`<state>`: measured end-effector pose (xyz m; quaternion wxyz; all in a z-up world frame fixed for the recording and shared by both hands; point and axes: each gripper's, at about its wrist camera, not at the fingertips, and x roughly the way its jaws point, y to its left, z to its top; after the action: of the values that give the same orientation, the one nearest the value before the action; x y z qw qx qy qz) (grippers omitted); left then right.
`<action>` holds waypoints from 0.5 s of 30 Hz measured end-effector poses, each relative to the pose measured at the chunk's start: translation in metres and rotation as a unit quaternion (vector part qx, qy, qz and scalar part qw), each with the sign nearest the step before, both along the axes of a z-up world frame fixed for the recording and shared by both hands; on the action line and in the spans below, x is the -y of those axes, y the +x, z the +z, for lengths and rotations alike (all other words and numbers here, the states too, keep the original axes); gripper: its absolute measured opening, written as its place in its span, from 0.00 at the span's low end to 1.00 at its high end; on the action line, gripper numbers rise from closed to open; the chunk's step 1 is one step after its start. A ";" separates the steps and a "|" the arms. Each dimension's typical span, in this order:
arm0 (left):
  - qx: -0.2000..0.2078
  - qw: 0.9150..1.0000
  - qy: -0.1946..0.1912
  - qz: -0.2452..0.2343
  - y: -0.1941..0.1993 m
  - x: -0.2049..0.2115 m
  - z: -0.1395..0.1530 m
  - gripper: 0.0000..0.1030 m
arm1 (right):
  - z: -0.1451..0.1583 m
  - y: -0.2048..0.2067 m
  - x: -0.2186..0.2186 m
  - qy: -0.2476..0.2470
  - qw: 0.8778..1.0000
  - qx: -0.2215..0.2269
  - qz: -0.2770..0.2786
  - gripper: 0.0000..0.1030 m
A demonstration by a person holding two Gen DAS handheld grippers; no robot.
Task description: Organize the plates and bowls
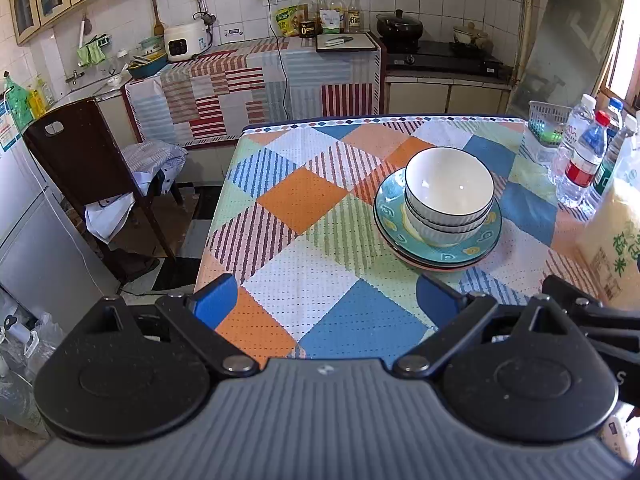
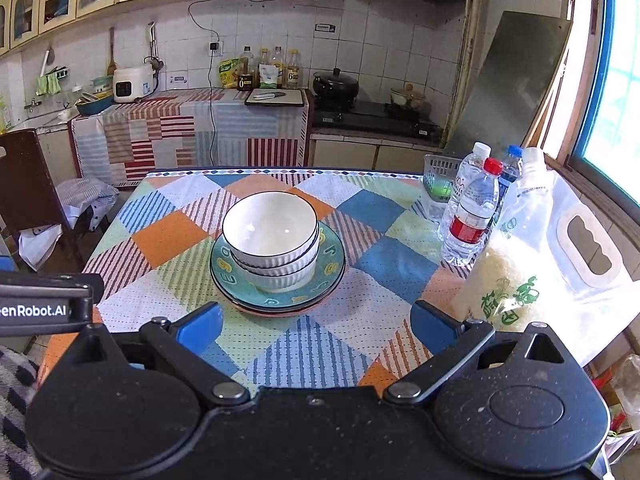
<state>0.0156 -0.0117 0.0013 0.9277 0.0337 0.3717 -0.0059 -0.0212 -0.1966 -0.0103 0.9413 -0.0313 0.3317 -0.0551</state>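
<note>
Stacked white ribbed bowls (image 1: 449, 190) (image 2: 271, 232) with dark rims sit nested on a teal patterned plate (image 1: 472, 249) (image 2: 332, 270), which rests on an orange plate whose edge shows underneath. The stack stands on the checked tablecloth (image 1: 304, 208) (image 2: 168, 236). My left gripper (image 1: 326, 300) hovers open near the table's front edge, left of and short of the stack, holding nothing. My right gripper (image 2: 316, 320) is open too, just in front of the stack, with nothing between its blue fingers (image 2: 200, 326).
Water bottles (image 1: 580, 156) (image 2: 472, 212), a bag of rice (image 2: 512, 272) (image 1: 612, 236) and a small basket (image 2: 440, 178) crowd the table's right side. A dark chair (image 1: 80, 168) stands left of the table. Kitchen counter and stove lie behind.
</note>
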 end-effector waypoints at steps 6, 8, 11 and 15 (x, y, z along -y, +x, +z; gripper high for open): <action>-0.009 1.000 0.005 0.001 0.001 0.000 -0.003 0.94 | -0.002 -0.001 -0.001 0.004 1.000 -0.008 -0.004 0.98; -0.010 1.000 0.003 -0.001 0.001 0.000 -0.004 0.94 | -0.003 0.000 -0.001 0.003 1.000 -0.012 -0.005 0.98; -0.011 1.000 0.003 -0.003 0.000 0.001 -0.005 0.94 | -0.004 0.000 -0.001 0.001 1.000 -0.015 -0.005 0.98; -0.018 1.000 0.010 0.001 0.002 0.003 -0.006 0.94 | -0.006 0.000 0.000 0.001 1.000 -0.016 -0.006 0.98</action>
<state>0.0177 -0.0148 -0.0052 0.9204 0.0419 0.3887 -0.0017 -0.0212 -0.1965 -0.0158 0.9356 -0.0291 0.3469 -0.0594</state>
